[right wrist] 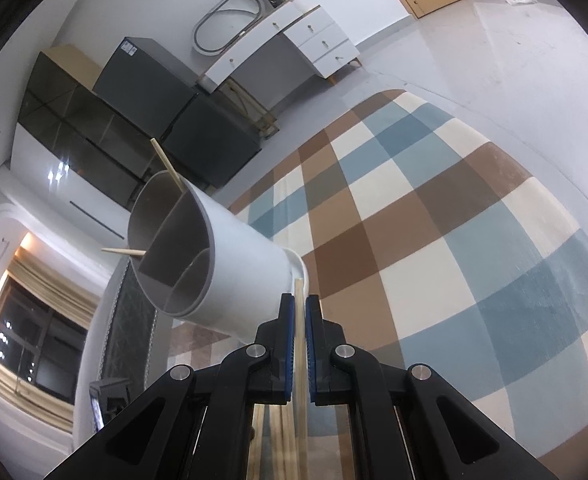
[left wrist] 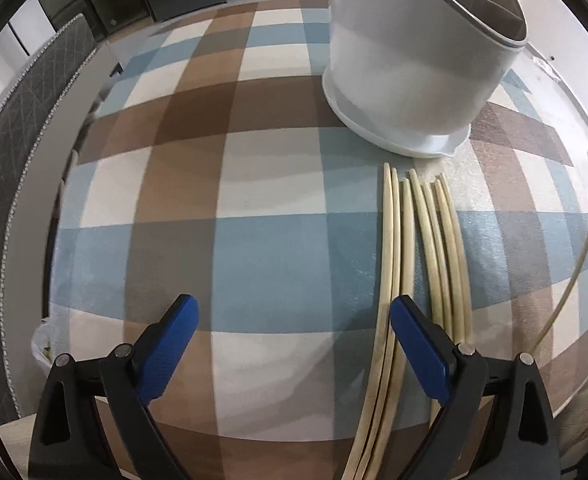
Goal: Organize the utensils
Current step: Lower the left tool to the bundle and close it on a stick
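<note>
Several pale chopsticks (left wrist: 426,248) lie side by side on the checked tablecloth (left wrist: 254,184), just in front of a white utensil holder (left wrist: 410,76) with grey dividers. My left gripper (left wrist: 294,314) hangs open above the cloth, its right pad beside the leftmost sticks, nothing between the pads. My right gripper (right wrist: 299,304) is shut on one chopstick (right wrist: 300,360), held lifted beside the holder (right wrist: 238,264). Two chopsticks (right wrist: 168,166) stand in the holder's far compartments. In the left wrist view that held chopstick (left wrist: 574,272) and the right gripper's tip show at the right edge.
A quilted grey chair back (left wrist: 18,168) stands past the table's left edge. A small bin with a plastic liner (left wrist: 42,344) sits low on the left. Dark cabinets (right wrist: 142,120) and a white drawer unit (right wrist: 294,36) line the far wall.
</note>
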A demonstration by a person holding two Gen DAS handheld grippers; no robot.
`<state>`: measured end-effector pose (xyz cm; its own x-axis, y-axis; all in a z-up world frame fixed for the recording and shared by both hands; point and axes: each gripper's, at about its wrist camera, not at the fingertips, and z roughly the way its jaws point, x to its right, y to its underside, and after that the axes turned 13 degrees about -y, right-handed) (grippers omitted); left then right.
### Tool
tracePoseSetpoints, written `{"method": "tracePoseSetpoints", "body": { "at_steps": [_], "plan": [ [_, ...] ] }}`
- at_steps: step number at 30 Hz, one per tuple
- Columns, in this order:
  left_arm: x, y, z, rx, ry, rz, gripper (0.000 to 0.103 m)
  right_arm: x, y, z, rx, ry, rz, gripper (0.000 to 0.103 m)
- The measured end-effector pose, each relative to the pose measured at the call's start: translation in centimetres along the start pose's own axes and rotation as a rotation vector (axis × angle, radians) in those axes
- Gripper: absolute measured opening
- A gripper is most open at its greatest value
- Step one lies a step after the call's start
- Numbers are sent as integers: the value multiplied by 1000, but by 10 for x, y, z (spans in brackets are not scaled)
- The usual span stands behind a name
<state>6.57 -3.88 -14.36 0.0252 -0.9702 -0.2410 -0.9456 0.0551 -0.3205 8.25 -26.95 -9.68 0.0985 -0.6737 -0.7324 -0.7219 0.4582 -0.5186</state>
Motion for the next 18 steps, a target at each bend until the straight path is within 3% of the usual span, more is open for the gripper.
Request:
{"method": "tracePoseSetpoints", "body": {
  "at_steps": [7, 18],
  "plan": [
    [-5, -3, 5, -31, 21, -28, 94, -1, -1, -1, 4, 2, -3, 5],
    [2, -22, 8, 4, 7, 0, 93, -1, -1, 0, 2, 8, -1, 5]
  ]
}}
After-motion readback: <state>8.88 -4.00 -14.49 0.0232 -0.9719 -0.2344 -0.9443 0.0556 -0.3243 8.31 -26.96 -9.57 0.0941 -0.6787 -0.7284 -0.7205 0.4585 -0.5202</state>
